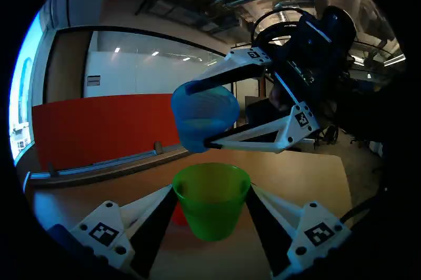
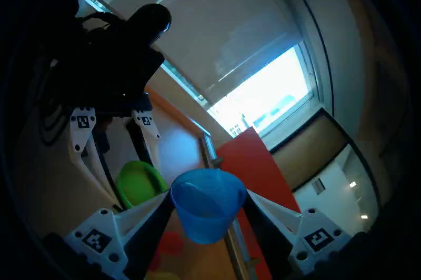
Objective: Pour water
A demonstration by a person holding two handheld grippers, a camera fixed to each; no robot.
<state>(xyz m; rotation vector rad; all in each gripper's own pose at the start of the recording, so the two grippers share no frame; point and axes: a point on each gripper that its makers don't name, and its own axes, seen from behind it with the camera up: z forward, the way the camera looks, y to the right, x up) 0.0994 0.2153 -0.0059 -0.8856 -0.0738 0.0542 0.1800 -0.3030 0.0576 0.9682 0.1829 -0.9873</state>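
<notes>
No legible txt, nos. or brands are showing. B/w square code tags (image 1: 103, 233) are sitting on the left gripper (image 1: 211, 191), no letters. Wall plaque (image 1: 93, 80), possibly a sign, is blurring out.

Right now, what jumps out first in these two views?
The blue cup, clamped in the right tool, hangs tipped on its side in the middle of the left gripper view, just above the green cup. The green cup sits upright in the left tool at the bottom centre. Behind them, a red wall panel stands past the wooden table.
</notes>
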